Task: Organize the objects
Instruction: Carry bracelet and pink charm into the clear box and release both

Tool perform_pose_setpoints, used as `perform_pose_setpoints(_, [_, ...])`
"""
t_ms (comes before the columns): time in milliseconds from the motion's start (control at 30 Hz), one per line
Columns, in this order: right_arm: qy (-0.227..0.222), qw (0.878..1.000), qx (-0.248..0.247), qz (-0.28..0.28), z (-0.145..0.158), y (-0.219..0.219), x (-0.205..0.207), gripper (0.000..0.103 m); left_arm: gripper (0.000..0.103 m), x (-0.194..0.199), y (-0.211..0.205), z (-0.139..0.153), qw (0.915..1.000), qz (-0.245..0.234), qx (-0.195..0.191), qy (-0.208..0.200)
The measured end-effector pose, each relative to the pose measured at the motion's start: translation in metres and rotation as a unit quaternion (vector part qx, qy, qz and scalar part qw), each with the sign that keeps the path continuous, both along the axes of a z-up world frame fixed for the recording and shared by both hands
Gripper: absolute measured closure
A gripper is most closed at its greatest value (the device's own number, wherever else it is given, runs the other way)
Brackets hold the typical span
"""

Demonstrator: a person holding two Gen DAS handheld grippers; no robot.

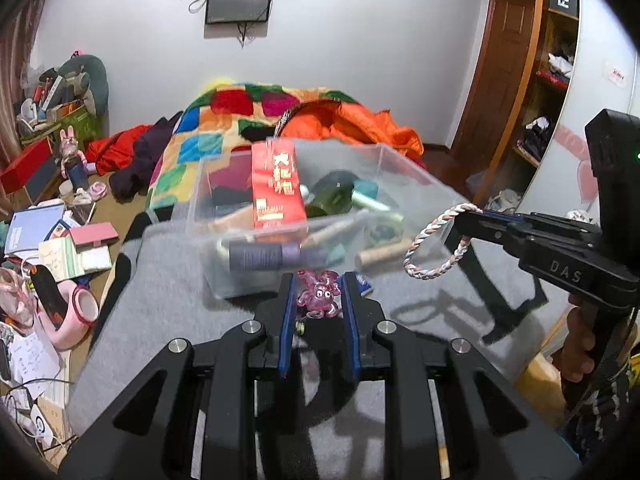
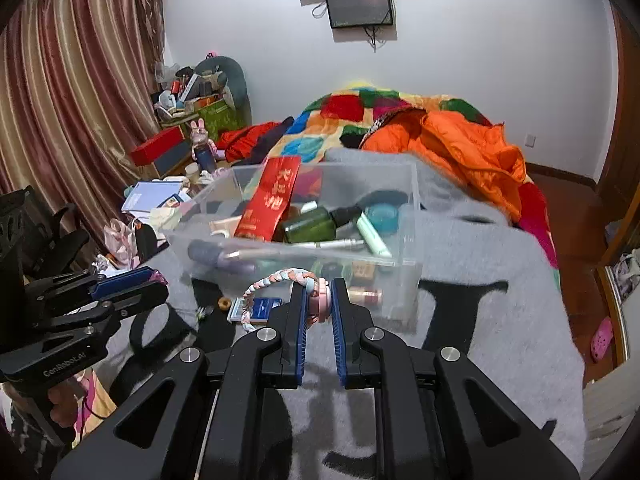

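Left claw (image 1: pixel 318 294), lower centre of the left wrist view: jaws narrow, closed on a pink translucent charm (image 1: pixel 319 291), a small figure with a metal ring hanging below it. The charm sits between the blue pads, clear of the grey blanket (image 1: pixel 168 300) beneath.

Right claw (image 2: pixel 319 300), lower centre of the right wrist view: jaws drawn fully in, pinching a braided bracelet (image 2: pixel 280 280) at its pink bead. The loop hangs free to the left of the claw; in the left wrist view it dangles at centre right.

Clear plastic bin (image 1: pixel 224 240), centre of both views, rests on the blanket just beyond both claws. It already holds a red carton (image 1: pixel 276 184), a green bottle (image 2: pixel 316 222) and assorted tubes.

Handling assessment: the charm appears light, hard and glossy, hence likely slippery; a grip across its body is judged sounder than one on its ring. The bracelet appears light and limp; it will swing, and its loop could snag the bin wall. Holding at the bead gives the firmest purchase.

Judgement: both items are likely bound for the bin.
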State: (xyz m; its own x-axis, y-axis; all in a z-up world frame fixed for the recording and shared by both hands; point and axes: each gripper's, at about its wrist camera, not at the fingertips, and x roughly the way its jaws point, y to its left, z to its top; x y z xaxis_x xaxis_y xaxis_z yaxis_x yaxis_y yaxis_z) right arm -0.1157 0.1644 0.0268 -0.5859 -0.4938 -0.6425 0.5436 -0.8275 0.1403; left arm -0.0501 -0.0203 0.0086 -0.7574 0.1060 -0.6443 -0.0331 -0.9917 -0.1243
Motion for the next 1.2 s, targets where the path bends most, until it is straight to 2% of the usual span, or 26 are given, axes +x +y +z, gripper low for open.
perform_pose_setpoints(367, [0.035, 0.999, -0.008, -0.004, 0.026, -0.001, -0.008, 0.093, 0.081, -0.010, -0.005, 0.033, 0.9991, 0.007, -0.001, 0.042])
perform_pose_setpoints(767, [0.043, 0.999, -0.021, -0.016, 0.040, -0.005, -0.031, 0.093, 0.081, -0.036, -0.013, 0.060, 0.9971, 0.016, 0.001, 0.074])
perform_pose_setpoints(1000, [0.026, 0.999, -0.014, -0.026, 0.028, -0.015, -0.054, 0.093, 0.081, -0.061, -0.023, 0.053, 0.9978, 0.024, 0.010, 0.061])
perform_pose_setpoints(1200, [-0.002, 1.000, -0.003, -0.028, 0.007, -0.021, -0.071, 0.093, 0.081, -0.080, -0.032, 0.031, 0.9986, 0.031, 0.024, 0.035])
